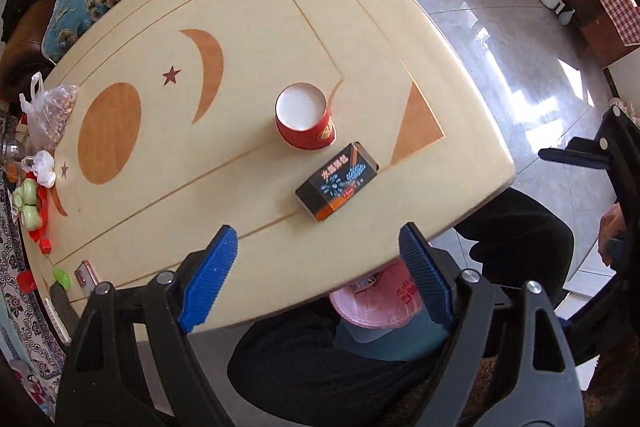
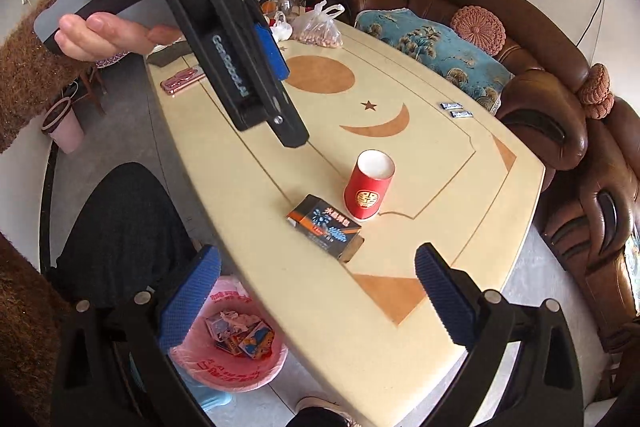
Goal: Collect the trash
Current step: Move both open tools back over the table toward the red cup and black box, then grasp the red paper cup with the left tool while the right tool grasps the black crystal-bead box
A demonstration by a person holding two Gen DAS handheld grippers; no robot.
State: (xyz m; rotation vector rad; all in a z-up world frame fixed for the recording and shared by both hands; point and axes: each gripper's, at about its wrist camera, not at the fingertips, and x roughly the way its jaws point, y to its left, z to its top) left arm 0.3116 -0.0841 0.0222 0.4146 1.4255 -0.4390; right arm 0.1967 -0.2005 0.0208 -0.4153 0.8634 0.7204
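We hold both grippers spread wide and empty above the near edge of the cream oval table [image 1: 168, 211], the left gripper [image 1: 320, 259] and the right gripper [image 2: 318, 275] each framing the trash. A red paper cup [image 1: 304, 121] stands upright near the table's right-hand corner, just beside a flat black-and-orange cardboard box [image 1: 338, 181] (printed side up). Below the table's edge sits a pink-lined bin [image 2: 228, 359], wrappers inside.

cup [image 2: 369, 185] on table [image 2: 440, 315], touching box [image 2: 325, 227] | bin [image 2: 230, 355] below table edge
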